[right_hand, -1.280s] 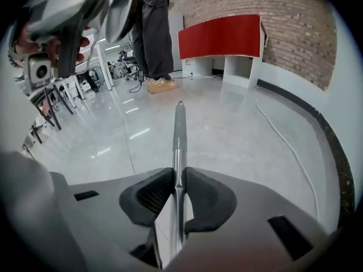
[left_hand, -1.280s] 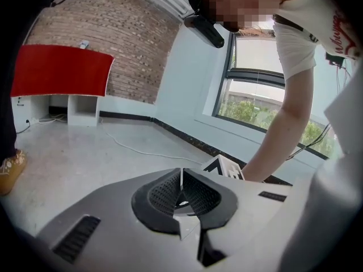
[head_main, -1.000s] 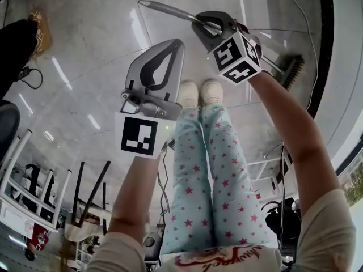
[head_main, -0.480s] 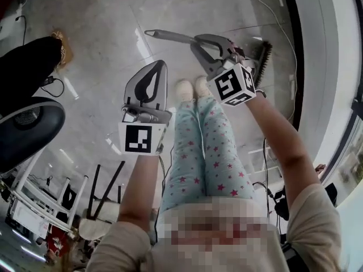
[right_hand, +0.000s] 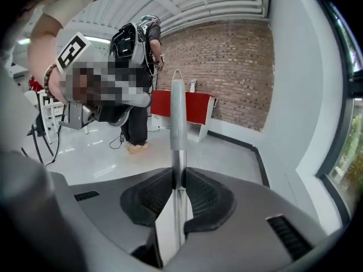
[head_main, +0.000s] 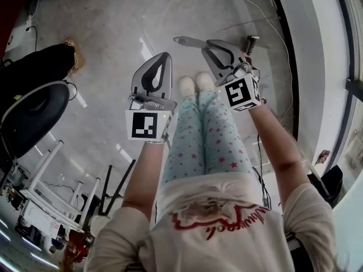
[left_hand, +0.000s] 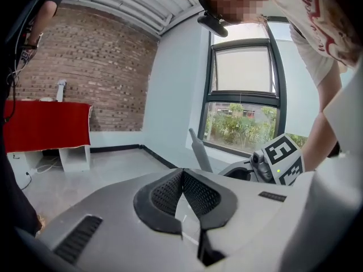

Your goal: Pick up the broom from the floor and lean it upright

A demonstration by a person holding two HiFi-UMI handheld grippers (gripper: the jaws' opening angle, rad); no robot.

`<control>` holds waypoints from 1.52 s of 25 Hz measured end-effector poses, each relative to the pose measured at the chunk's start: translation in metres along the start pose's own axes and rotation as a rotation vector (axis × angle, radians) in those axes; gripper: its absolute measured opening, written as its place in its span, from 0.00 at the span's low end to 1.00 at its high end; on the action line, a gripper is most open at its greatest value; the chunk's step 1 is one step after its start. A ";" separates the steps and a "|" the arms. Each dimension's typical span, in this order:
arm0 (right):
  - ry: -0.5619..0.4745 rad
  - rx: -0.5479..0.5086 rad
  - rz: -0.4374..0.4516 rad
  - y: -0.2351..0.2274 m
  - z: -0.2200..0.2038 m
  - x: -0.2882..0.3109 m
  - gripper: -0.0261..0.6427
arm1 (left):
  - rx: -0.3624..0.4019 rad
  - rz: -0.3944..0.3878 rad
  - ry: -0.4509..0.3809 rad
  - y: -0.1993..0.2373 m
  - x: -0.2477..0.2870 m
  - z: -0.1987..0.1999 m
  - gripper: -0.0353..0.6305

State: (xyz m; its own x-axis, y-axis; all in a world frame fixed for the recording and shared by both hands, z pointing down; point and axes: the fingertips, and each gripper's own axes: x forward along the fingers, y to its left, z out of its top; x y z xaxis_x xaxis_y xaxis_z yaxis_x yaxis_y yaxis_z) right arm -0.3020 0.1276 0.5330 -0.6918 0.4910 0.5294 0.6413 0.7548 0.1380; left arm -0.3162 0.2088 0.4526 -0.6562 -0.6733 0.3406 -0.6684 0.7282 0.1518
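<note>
Right gripper: the right gripper (right_hand: 177, 171) is clamped on the broom (head_main: 187, 41). In its own view the two dark pads press on either side of the thin metal handle (right_hand: 178, 123), which runs forward between them and ends in a grey tip.
Left gripper: the left gripper (left_hand: 182, 173) is empty, with its jaws drawn together to a point and nothing between them. In the head view it hangs (head_main: 164, 57) beside the right gripper (head_main: 209, 45), apart from the broom.
Broom position: it is carried in front of the person, above the shoes (head_main: 195, 85). The handle tip sticks out to the left of the right gripper's jaws, and the brush head (head_main: 250, 43) lies on the far side of that gripper, towards the wall (head_main: 309, 44).
Broom attitude: it is slanted rather than upright. I cannot tell whether the bristles touch the floor (head_main: 113, 33).
Done: the pick-up looks accomplished. The broom is held in one gripper and appears to be off the floor along most of its length.
Left to do: tip the handle up to vertical, set the brush head down and rest the handle against a support. The wall on the right seems the nearest candidate.
Estimate: roughly the middle of the task. The grasp is secured, but the lean has not begun.
</note>
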 end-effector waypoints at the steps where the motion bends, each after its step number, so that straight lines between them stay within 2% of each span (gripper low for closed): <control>1: -0.007 0.009 -0.021 -0.003 0.005 -0.007 0.17 | 0.014 -0.013 0.004 -0.003 -0.001 0.004 0.08; 13: -0.045 0.169 -0.363 -0.047 0.036 -0.088 0.17 | 0.099 -0.179 -0.051 -0.047 -0.003 0.070 0.08; 16: -0.060 0.225 -0.452 -0.056 0.035 -0.115 0.17 | 0.137 -0.239 -0.031 -0.062 -0.002 0.071 0.08; 19: -0.078 0.296 -0.552 -0.068 0.030 -0.150 0.17 | 0.137 -0.296 -0.010 -0.083 -0.003 0.070 0.08; 25: -0.132 0.449 -0.793 -0.086 0.014 -0.235 0.17 | 0.195 -0.466 0.003 -0.140 0.013 0.074 0.08; 31: -0.217 0.504 -0.987 -0.109 0.002 -0.313 0.17 | 0.236 -0.587 0.017 -0.214 0.047 0.080 0.08; 38: -0.206 0.593 -1.265 -0.125 -0.058 -0.422 0.17 | 0.285 -0.803 0.035 -0.329 0.071 0.073 0.08</control>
State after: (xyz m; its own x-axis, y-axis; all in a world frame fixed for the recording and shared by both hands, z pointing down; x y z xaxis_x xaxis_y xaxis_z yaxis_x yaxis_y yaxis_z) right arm -0.0706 -0.1991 0.3406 -0.7550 -0.6312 0.1777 -0.6375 0.7700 0.0263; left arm -0.1686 -0.0886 0.3590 0.0629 -0.9639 0.2589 -0.9920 -0.0320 0.1217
